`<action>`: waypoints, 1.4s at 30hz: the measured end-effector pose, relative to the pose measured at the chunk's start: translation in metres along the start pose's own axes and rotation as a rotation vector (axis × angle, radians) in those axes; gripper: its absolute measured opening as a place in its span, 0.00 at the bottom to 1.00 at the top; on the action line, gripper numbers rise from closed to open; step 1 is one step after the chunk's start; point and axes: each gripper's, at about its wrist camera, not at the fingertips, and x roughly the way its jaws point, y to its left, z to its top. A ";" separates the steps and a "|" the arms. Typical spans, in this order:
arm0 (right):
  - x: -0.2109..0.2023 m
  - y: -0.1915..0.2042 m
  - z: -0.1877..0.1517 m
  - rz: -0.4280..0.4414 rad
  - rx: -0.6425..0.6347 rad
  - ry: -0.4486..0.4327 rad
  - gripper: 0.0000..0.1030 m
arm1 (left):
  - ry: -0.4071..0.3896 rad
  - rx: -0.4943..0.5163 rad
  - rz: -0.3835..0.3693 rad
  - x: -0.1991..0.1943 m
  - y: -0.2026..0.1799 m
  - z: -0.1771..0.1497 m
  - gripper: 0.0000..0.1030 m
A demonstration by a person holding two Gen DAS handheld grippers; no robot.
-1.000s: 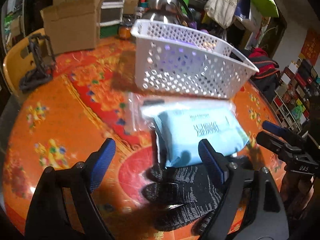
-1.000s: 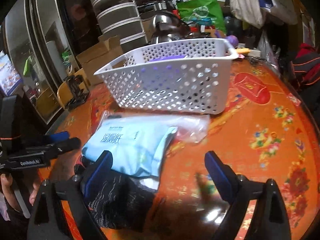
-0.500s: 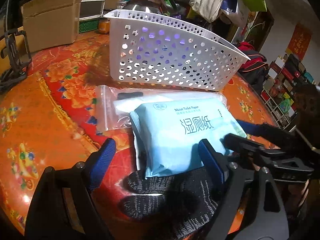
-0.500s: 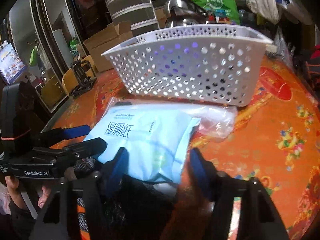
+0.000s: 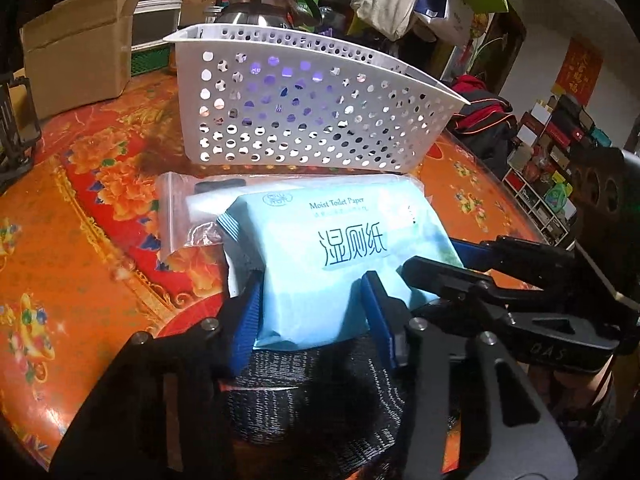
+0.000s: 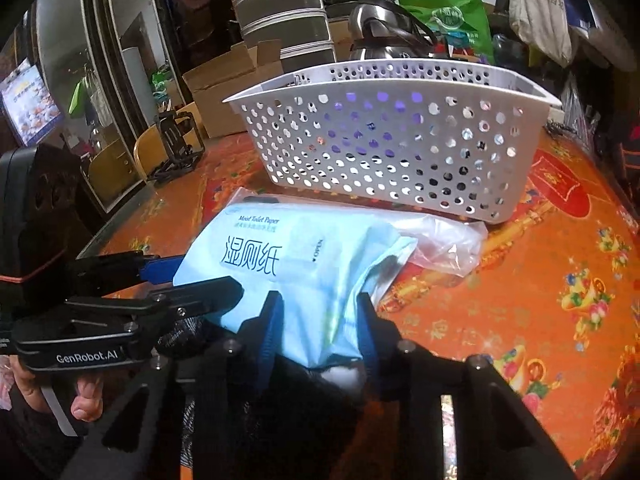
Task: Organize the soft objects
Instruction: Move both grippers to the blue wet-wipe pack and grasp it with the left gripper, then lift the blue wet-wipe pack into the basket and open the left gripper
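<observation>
A light blue pack of moist toilet paper (image 5: 336,248) lies on the orange table in front of a white perforated basket (image 5: 304,112). My left gripper (image 5: 312,300) is shut on the pack's near end. My right gripper (image 6: 318,320) is shut on its other end; the pack (image 6: 296,264) shows there too, with the basket (image 6: 400,140) behind. Dark knitted gloves (image 5: 312,392) lie under the pack's near edge. A clear zip bag (image 5: 180,208) lies beneath the pack; it also shows in the right wrist view (image 6: 444,240).
The round table (image 5: 80,240) has an orange floral cover. A cardboard box (image 5: 76,52) and a steel kettle (image 5: 264,0) stand behind the basket. A black stand (image 6: 174,148) sits at the table's far left edge. Cluttered shelves and bags surround the table.
Both grippers moved in on the blue pack from opposite ends and closed from wide open onto it.
</observation>
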 end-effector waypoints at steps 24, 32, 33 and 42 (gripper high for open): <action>-0.081 0.036 0.015 -0.079 -0.111 -0.202 0.28 | -0.250 0.097 0.011 -0.091 -0.036 0.010 0.30; -0.106 0.037 0.050 -0.116 -0.141 -0.242 0.26 | -0.286 0.128 0.032 -0.114 -0.054 0.032 0.30; -0.109 0.036 0.057 -0.116 -0.141 -0.250 0.26 | -0.289 0.127 0.030 -0.117 -0.056 0.038 0.30; -0.124 0.015 0.135 -0.137 -0.126 -0.290 0.25 | -0.301 0.158 0.024 -0.134 -0.073 0.121 0.30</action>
